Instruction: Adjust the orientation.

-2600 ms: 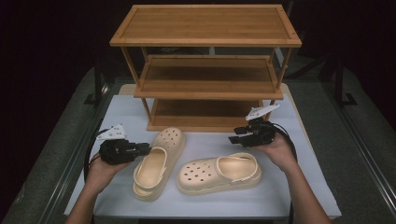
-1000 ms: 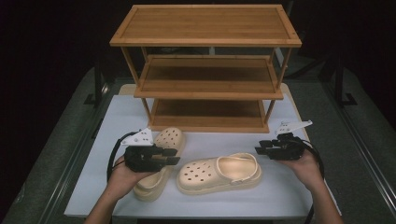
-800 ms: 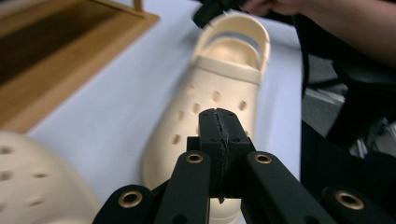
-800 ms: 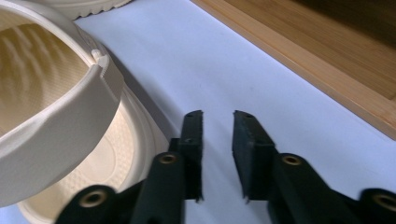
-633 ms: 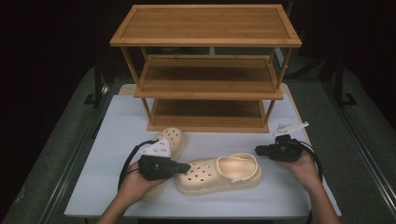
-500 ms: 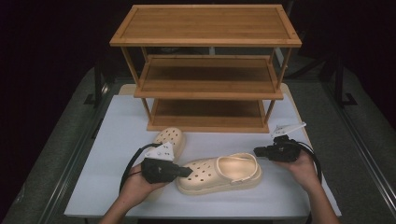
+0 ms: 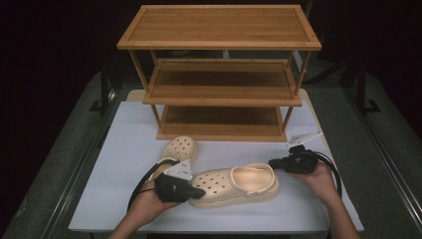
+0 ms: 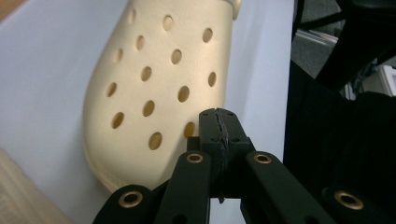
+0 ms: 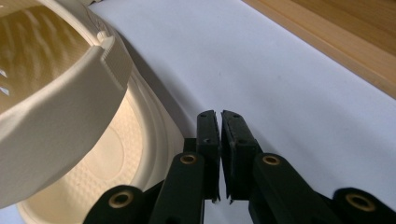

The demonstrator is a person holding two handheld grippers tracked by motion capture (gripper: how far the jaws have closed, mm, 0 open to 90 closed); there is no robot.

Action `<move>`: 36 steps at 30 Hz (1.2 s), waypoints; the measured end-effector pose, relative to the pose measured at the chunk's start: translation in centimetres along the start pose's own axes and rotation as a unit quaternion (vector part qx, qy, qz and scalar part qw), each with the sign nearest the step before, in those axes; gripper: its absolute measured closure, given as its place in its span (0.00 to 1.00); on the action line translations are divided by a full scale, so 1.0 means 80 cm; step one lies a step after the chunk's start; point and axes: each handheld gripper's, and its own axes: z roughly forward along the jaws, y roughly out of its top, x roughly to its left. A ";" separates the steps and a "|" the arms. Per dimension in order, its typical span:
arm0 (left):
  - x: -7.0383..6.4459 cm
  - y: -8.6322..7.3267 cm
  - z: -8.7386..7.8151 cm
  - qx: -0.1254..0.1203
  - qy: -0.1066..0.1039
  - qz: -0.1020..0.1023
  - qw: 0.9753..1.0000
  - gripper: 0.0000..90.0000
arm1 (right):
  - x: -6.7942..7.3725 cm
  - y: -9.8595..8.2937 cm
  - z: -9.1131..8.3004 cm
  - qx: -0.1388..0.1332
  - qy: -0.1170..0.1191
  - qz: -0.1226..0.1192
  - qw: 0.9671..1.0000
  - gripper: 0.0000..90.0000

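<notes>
Early stage: near clog (image 7: 234, 185) flat on worktop (image 7: 119, 149) before empty shoe rack (image 7: 219, 94), nothing shelved. Left hand-held gripper (image 8: 217, 122) pinched together at toe, right hand-held gripper (image 9: 220, 125) nearly closed by heel; neither gripping. Second clog (image 7: 175, 152) partly hidden behind left hand, prob. untouched.
</notes>
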 end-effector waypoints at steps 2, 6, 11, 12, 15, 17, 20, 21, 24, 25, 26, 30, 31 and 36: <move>0.002 0.001 0.001 0.002 -0.005 -0.006 1.000 1.00 | 0.001 -0.001 0.002 0.004 0.004 0.001 1.000 0.95; 0.002 0.002 0.001 0.004 -0.004 -0.008 1.000 1.00 | 0.004 -0.001 0.007 0.013 0.016 -0.005 1.000 0.97; 0.005 0.008 0.001 0.016 0.005 -0.001 1.000 1.00 | 0.009 -0.003 0.007 0.014 0.021 -0.005 1.000 0.99; 0.006 0.010 0.001 0.021 0.010 0.000 1.000 1.00 | 0.009 -0.003 0.007 0.015 0.022 -0.005 1.000 0.99; 0.010 0.015 0.003 0.027 0.009 0.006 1.000 1.00 | 0.012 -0.007 0.005 0.011 0.021 -0.007 1.000 0.99; 0.011 0.020 0.005 0.029 0.011 0.005 1.000 1.00 | 0.013 -0.010 0.003 0.014 0.022 -0.005 1.000 0.99; 0.013 0.024 0.006 0.032 0.014 0.010 0.999 1.00 | 0.015 -0.011 0.000 0.016 0.023 -0.006 1.000 0.99; 0.014 0.025 0.006 0.034 0.014 0.009 0.999 1.00 | 0.016 -0.012 -0.001 0.018 0.024 -0.006 1.000 0.99; 0.013 0.024 0.005 0.031 0.018 0.008 0.999 1.00 | 0.021 -0.016 -0.003 0.018 0.025 -0.005 1.000 0.99; 0.012 0.023 0.004 0.033 0.015 0.007 0.999 1.00 | 0.022 -0.018 -0.004 0.014 0.023 -0.008 1.000 1.00; 0.011 0.021 0.004 0.038 0.016 0.008 0.999 1.00 | 0.024 -0.020 -0.004 0.009 0.021 -0.008 1.000 1.00; 0.009 0.013 0.007 0.050 0.011 0.003 0.999 1.00 | 0.026 -0.024 -0.006 0.013 0.028 -0.004 1.000 1.00; 0.011 0.011 0.007 0.047 0.009 0.002 0.999 1.00 | 0.027 -0.024 -0.006 0.015 0.028 -0.005 0.999 1.00; 0.014 0.015 0.007 0.048 0.035 0.002 0.998 1.00 | 0.038 -0.029 -0.009 0.020 0.034 -0.013 0.999 1.00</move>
